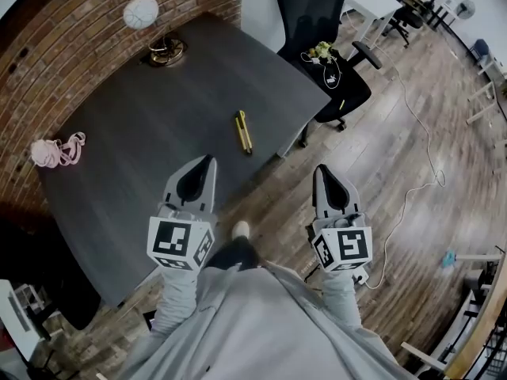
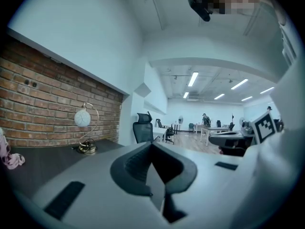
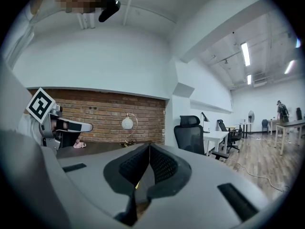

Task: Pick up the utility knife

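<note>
The yellow and black utility knife (image 1: pixel 243 131) lies on the dark table (image 1: pixel 142 133), close to its right-hand edge. My left gripper (image 1: pixel 207 161) hovers over the table's near corner, a little short of the knife, its jaws shut with nothing between them. My right gripper (image 1: pixel 321 169) is held over the wooden floor to the right of the table, also shut and empty. In the left gripper view the shut jaws (image 2: pixel 151 144) meet at a point. In the right gripper view the jaws (image 3: pixel 149 147) are shut too, and a sliver of yellow shows through the gap below them.
A globe lamp (image 1: pixel 146 14) stands at the table's far corner and a pink cloth bundle (image 1: pixel 54 151) lies at its left edge. A black office chair (image 1: pixel 325 46) with small items on its seat sits beyond the table. A white cable (image 1: pixel 420 149) runs across the floor.
</note>
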Demonstrator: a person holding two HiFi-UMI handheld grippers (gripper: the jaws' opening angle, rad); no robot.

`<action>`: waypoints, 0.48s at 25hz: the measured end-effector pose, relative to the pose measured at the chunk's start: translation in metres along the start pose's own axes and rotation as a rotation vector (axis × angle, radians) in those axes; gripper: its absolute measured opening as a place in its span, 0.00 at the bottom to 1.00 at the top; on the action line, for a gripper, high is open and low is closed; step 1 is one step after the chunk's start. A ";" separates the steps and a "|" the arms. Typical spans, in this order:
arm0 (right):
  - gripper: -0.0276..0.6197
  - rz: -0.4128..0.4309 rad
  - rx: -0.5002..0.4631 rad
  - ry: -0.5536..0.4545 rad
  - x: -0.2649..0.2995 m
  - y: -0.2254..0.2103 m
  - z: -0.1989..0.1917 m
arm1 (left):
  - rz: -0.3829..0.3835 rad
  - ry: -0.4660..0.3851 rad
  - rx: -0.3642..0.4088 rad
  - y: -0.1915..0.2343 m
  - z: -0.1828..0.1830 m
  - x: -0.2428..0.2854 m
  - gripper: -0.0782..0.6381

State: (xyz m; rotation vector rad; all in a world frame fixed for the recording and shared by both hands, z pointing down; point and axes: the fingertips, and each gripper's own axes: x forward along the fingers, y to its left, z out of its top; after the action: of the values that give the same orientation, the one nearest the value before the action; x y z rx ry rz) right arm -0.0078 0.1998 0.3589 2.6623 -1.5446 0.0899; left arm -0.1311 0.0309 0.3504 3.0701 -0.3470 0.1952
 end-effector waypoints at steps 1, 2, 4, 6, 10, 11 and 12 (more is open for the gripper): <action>0.07 -0.004 0.000 0.001 0.009 -0.001 0.002 | -0.005 0.000 0.001 0.006 0.002 0.007 0.13; 0.07 -0.009 -0.001 0.002 0.017 -0.001 0.003 | -0.010 -0.001 0.001 0.012 0.004 0.013 0.13; 0.07 -0.020 -0.001 0.004 0.029 0.000 0.005 | -0.021 -0.001 0.000 0.022 0.006 0.024 0.13; 0.07 -0.030 0.000 0.007 0.040 0.001 0.005 | -0.030 0.002 -0.002 0.030 0.005 0.033 0.13; 0.07 -0.038 -0.002 0.028 0.053 0.002 0.003 | -0.043 0.016 -0.011 0.039 0.001 0.045 0.13; 0.07 -0.040 -0.002 0.033 0.055 0.001 0.002 | -0.045 0.018 -0.013 0.040 0.001 0.048 0.13; 0.07 -0.040 -0.001 0.038 0.057 0.000 0.001 | -0.046 0.021 -0.015 0.042 0.000 0.050 0.14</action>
State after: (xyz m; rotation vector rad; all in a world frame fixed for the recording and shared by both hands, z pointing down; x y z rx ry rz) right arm 0.0208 0.1501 0.3624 2.6736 -1.4790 0.1364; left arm -0.0921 -0.0207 0.3583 3.0552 -0.2757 0.2211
